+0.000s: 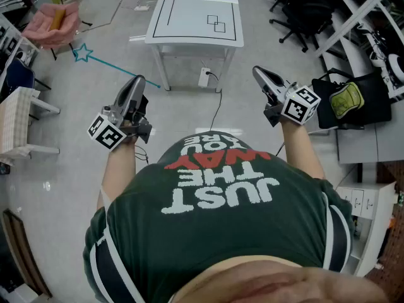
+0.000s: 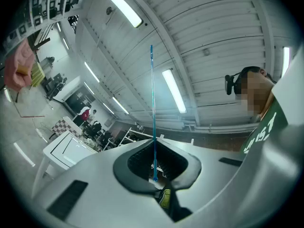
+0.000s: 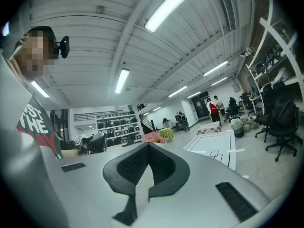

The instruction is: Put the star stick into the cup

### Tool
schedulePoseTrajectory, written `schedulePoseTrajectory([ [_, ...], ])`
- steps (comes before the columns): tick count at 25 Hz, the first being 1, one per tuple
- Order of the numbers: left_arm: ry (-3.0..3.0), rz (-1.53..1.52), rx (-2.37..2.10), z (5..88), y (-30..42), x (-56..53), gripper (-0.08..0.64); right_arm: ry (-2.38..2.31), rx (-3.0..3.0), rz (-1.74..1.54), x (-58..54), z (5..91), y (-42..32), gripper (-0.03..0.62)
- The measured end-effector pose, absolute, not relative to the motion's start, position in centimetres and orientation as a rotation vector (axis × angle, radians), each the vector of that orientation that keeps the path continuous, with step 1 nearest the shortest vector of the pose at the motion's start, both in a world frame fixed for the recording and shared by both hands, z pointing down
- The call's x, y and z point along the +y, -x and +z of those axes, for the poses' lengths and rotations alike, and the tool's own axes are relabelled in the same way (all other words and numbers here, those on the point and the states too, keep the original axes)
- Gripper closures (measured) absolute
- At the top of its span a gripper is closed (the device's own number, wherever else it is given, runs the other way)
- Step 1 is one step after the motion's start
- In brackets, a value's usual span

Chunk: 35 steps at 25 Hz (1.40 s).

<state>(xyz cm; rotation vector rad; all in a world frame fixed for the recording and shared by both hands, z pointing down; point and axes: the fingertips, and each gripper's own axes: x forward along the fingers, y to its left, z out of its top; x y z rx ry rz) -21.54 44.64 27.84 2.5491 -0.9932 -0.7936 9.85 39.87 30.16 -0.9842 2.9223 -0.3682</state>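
Ribbed black left tongs [image 2: 153, 144] pinching thin teal star stick [image 2: 152, 89]

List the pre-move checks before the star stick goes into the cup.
1. Grip: the left gripper is shut on the star stick near its plain end, with a short stub past the jaws. ok
2. Stick shape: it runs straight out to the star at front-left, with no bend visible. ok
3. Right gripper: jaws together, nothing between them, free to help. ok
4. Cup located: no cup can be made out in any view. not ok
5. Path to the cup: the white table stands ahead, but no target is in sight. cannot tell
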Motion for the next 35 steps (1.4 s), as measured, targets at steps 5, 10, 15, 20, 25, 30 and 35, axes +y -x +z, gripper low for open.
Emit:
schedulePoseTrajectory([
  [5,-2.55,-0.791,-0.988,27.9,21.5,44.7,0.54,0.984,2.923,-0.368,39.8,30.2,-9.9,0.56],
  [10,-2.551,-0.789,-0.983,27.7,21.4,44.8,0.54,0.974,2.929,-0.363,39.9,30.1,-9.6,0.56],
  [15,-2.55,-0.784,-0.978,27.6,21.2,44.7,0.54,0.971,2.919,-0.384,39.9,30.1,-9.7,0.559],
  [20,-2.548,-0.77,-0.978,27.9,20.3,44.5,0.54,0.975,2.896,-0.408,39.8,30.3,-10.6,0.558],
  [25,-2.558,-0.755,-0.971,27.4,17.8,44.4,0.54,0.943,2.911,-0.399,40.3,30.0,-12.2,0.558],
  [30,-2.568,-0.736,-0.963,26.9,12.6,44.4,0.54,0.901,2.911,-0.408,41.0,29.8,-16.6,0.558],
  [35,-2.579,-0.719,-0.954,26.8,7.3,44.5,0.54,0.873,2.914,-0.416,41.6,30.1,-21.3,0.558],
])
